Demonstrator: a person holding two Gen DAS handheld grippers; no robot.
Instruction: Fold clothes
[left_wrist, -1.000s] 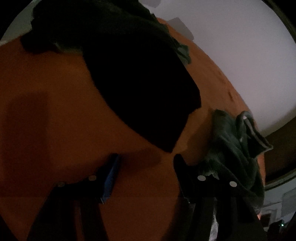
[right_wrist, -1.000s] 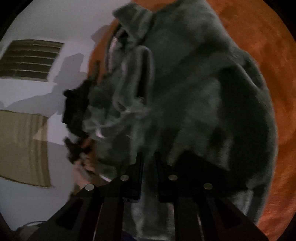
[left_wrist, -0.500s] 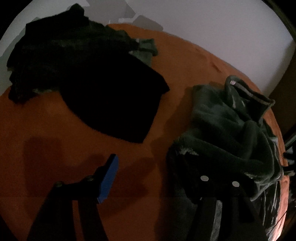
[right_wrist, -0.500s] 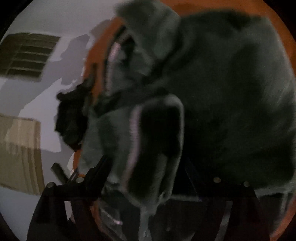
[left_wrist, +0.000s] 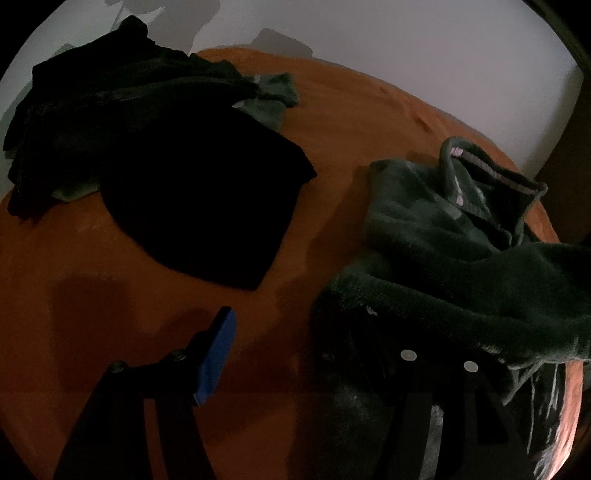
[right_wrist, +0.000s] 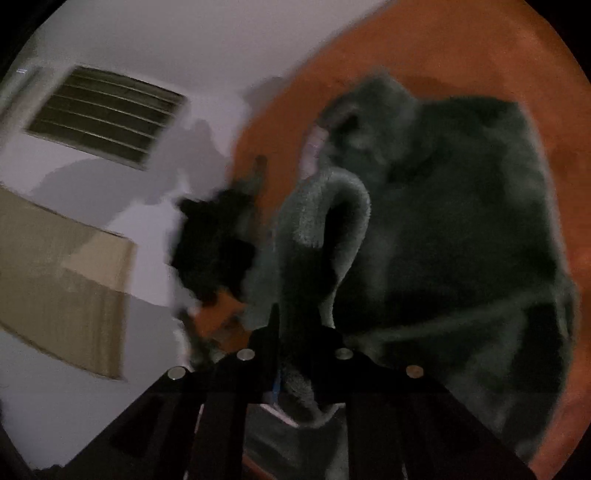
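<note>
Right wrist view: the right gripper is clamped on a raised fold of the dark green fleece garment; its jaws have just been closing. The garment is heaped on the orange surface. In the left wrist view, the left gripper is held apart, with the garment's edge draped over one finger. A black cloth is laid nearby, beside a dark clothes pile.

Left gripper fingers apart, right gripper fingers just closed, pinching fabric.
</note>
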